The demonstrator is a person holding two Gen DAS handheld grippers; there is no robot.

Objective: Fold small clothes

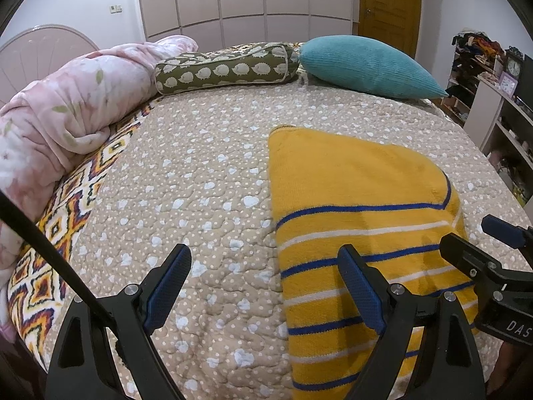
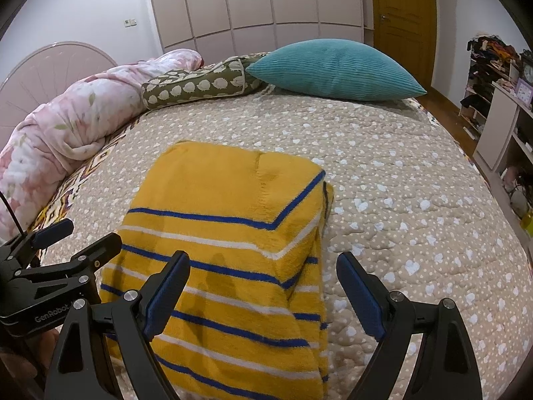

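A yellow garment with blue and white stripes lies folded lengthwise on the beige heart-print bedspread. My left gripper is open and empty, above the garment's near left edge. In the right wrist view the garment lies in the middle, one side folded over. My right gripper is open and empty, above the garment's near right edge. The right gripper shows at the right edge of the left wrist view, and the left gripper at the left edge of the right wrist view.
A rolled pink floral blanket, a green hedgehog-print bolster and a teal cushion line the far side of the bed. Shelves with clutter stand at the right. A wooden door is at the back.
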